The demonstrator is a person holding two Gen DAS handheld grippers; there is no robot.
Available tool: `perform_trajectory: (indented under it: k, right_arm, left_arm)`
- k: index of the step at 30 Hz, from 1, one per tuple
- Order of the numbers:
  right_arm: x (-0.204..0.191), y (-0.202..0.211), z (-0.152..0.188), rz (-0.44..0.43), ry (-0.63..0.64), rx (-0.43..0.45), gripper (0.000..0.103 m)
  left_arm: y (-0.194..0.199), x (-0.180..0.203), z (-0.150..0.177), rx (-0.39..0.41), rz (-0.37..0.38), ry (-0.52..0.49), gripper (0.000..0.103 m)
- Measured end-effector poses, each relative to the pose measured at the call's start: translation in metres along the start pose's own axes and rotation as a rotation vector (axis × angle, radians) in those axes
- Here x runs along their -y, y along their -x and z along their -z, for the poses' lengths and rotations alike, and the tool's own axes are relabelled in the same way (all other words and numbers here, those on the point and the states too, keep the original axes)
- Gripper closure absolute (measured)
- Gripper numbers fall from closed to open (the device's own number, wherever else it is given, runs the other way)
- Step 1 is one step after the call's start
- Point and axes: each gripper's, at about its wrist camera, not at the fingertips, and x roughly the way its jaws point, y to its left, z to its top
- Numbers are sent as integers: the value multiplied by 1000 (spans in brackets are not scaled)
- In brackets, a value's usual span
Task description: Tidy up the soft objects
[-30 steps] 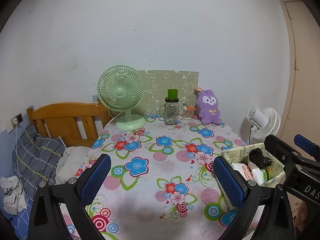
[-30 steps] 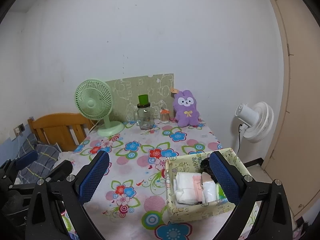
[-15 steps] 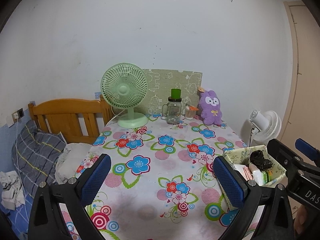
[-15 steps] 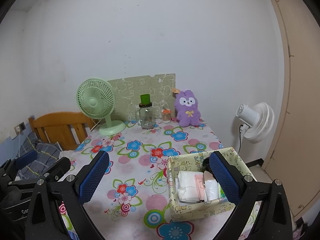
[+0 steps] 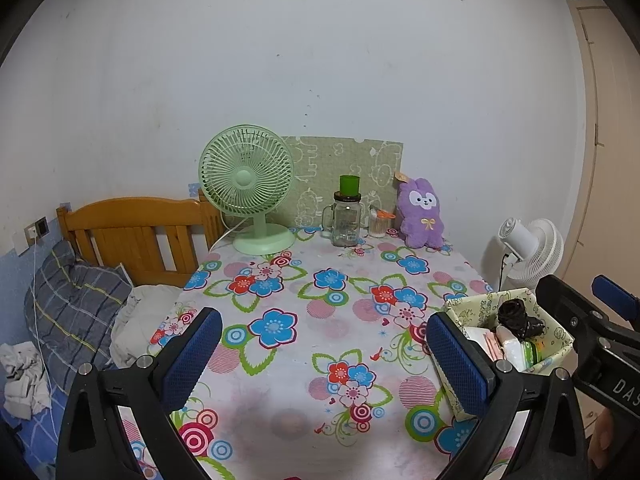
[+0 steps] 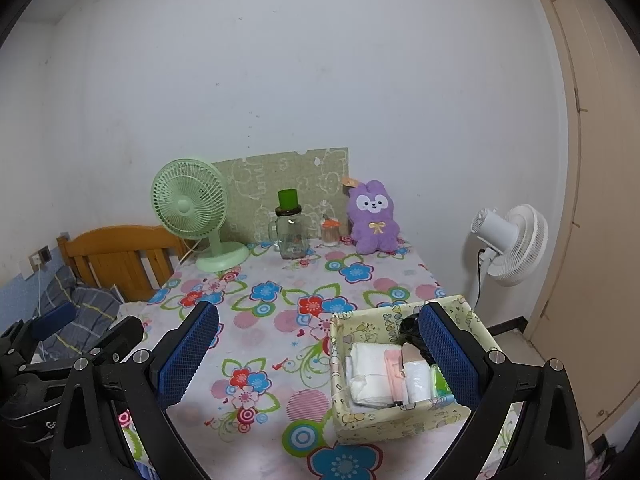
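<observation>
Claws: left claw [image 5: 320,356] and right claw [image 6: 316,352], both spread wide and empty, held above the near edge of the floral-clothed surface [image 5: 304,320].

Storage box [image 6: 404,364]: patterned fabric box, near right corner of the surface, showing between the right claw's blue pads. Contents stand packed side by side: folded white pads [image 6: 370,376], a pink packet [image 6: 394,372], a small white roll [image 6: 416,376], a green packet [image 6: 440,384], and a dark bundled item [image 6: 408,326] at the back wall. Judged largely filled already.

Step in hand, as judged: either pick the next soft item or tidy the box. Advice: come down vertically over a single piece, close gently on its middle, and avoid snagging the soft box wall or the cloth beneath.

Middle of surface: bare cloth, nothing in the way.

Far edge, left to right: green desk fan [image 5: 250,184]; glass handled jar [image 5: 346,222] with green cup on top; small jar with orange lid [image 5: 378,224]; purple plush rabbit [image 5: 422,214], the one soft thing outside the box, leaning against a green patterned board [image 5: 344,168]. Reaching the rabbit means passing just beside the glassware.

Beyond the surface: white standing fan [image 6: 510,244] at right; wooden bed headboard [image 5: 132,232] and plaid pillow [image 5: 74,304] at left.
</observation>
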Motion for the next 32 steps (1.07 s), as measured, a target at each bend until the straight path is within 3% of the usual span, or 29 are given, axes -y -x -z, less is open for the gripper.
perform_trajectory:
  k: [32]
  right_arm:
    - [7,-1,1,17,-19,-7,1]
  left_arm:
    - [-4,6,-4,-1,4,-14,0]
